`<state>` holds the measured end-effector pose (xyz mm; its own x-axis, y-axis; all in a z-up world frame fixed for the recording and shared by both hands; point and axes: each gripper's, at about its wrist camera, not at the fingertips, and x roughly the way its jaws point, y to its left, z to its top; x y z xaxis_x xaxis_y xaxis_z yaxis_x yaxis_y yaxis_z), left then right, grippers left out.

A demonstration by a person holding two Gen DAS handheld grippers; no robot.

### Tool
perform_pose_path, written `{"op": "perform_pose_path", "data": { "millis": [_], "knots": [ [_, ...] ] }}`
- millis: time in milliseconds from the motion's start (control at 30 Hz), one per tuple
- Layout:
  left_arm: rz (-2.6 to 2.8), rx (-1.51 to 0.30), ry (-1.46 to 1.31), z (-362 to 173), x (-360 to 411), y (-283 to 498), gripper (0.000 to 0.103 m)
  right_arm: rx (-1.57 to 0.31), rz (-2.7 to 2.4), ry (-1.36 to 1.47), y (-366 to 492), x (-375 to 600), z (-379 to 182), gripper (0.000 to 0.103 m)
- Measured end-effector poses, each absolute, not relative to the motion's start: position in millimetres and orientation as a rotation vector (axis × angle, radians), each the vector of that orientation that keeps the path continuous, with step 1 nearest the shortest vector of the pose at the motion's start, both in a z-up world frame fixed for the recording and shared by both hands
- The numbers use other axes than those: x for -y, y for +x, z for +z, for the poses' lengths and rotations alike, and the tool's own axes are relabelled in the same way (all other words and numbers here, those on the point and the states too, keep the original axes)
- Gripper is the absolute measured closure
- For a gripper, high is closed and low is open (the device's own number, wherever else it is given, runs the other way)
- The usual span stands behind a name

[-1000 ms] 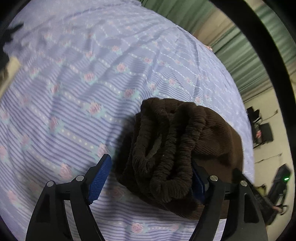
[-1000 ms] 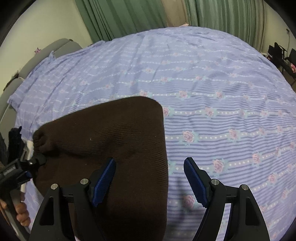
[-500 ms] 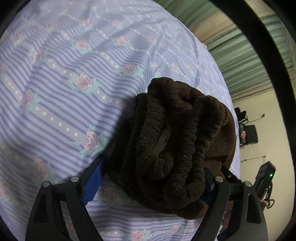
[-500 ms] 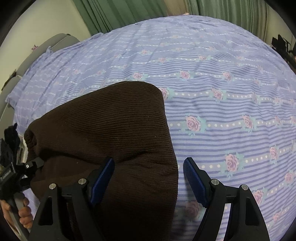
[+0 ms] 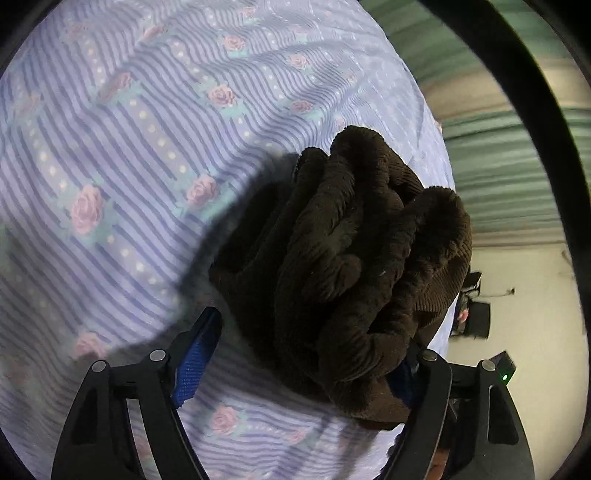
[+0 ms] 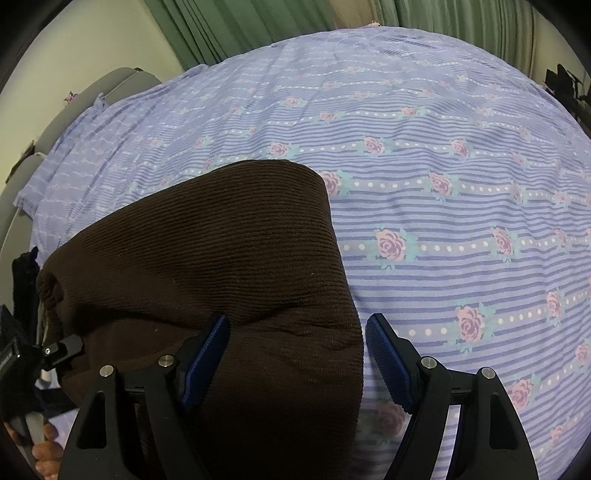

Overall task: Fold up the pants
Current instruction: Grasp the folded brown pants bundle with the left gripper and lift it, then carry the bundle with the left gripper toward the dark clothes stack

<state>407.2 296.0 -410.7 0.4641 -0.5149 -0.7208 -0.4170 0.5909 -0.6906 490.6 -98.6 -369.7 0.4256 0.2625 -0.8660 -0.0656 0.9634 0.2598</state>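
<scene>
The dark brown corduroy pants lie folded into a thick bundle on the bed. In the left wrist view their bunched waistband end fills the space between my fingers. My left gripper is open, its jaws astride that end, and the cloth hides most of the right pad. In the right wrist view the pants show as a smooth folded slab. My right gripper is open over the slab's right edge, with the left pad above the cloth. The left gripper shows at the far left.
The bed sheet is lilac with stripes and pink roses and spreads far to the right and back. Green curtains hang behind the bed. A grey headboard stands at the left. Dark equipment sits on the floor past the bed edge.
My left gripper has pushed forward and tilted, so the waistband bundle looms larger between its jaws. My right gripper has moved closer over the slab's right edge. Both stay open.
</scene>
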Motion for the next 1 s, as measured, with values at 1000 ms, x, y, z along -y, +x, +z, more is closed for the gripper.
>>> {"op": "perform_pose_path", "data": {
  "millis": [1000],
  "knots": [
    [-0.164,-0.916,-0.555,-229,-298,314,0.053,-0.939,0.216,0.147,366,79,-210,0.068]
  ]
}}
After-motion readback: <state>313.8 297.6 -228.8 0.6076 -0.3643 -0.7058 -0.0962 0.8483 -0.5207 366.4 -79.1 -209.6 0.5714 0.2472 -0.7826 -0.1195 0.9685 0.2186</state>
